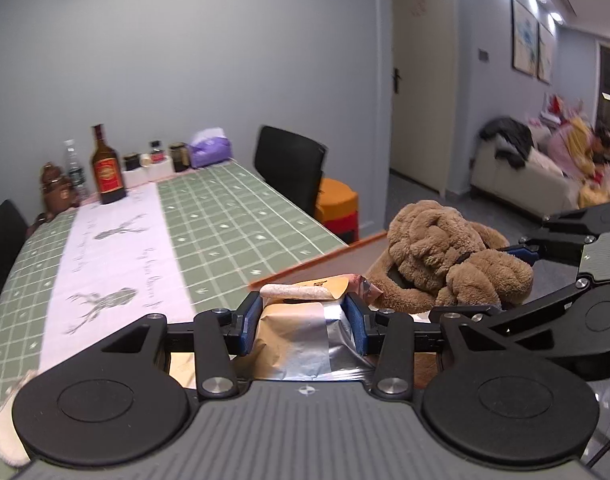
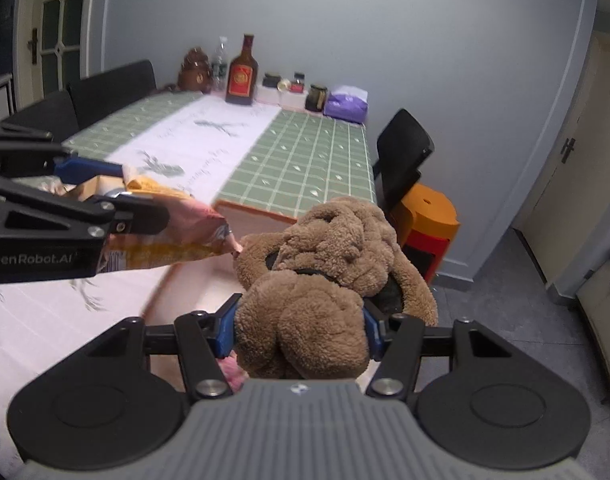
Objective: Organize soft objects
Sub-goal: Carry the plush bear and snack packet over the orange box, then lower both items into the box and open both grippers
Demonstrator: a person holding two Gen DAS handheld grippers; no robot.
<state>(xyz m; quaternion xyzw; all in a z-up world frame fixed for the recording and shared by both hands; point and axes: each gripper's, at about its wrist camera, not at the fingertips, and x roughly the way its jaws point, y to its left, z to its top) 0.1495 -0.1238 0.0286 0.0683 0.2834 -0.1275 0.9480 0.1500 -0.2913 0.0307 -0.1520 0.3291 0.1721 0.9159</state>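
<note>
My left gripper (image 1: 303, 322) is shut on a crinkly snack bag (image 1: 301, 332) of tan and silver foil, held above the near end of the table. The bag also shows in the right wrist view (image 2: 165, 232), pinched in the left gripper (image 2: 117, 184). My right gripper (image 2: 299, 328) is shut on a brown plush dog (image 2: 325, 264), held in the air just right of the table's near corner. The plush dog (image 1: 445, 256) hangs right of the bag in the left wrist view, with the right gripper (image 1: 517, 256) behind it. The bag's corner nearly touches the plush.
A long table (image 1: 233, 216) has a green checked cloth and a white runner (image 1: 117, 256). At its far end stand a dark bottle (image 1: 107, 168), jars and a purple tissue pack (image 1: 209, 148). A black chair (image 1: 289, 168) and an orange stool (image 1: 337, 204) stand at the right side. A fluffy white item (image 1: 5, 428) lies at the near left.
</note>
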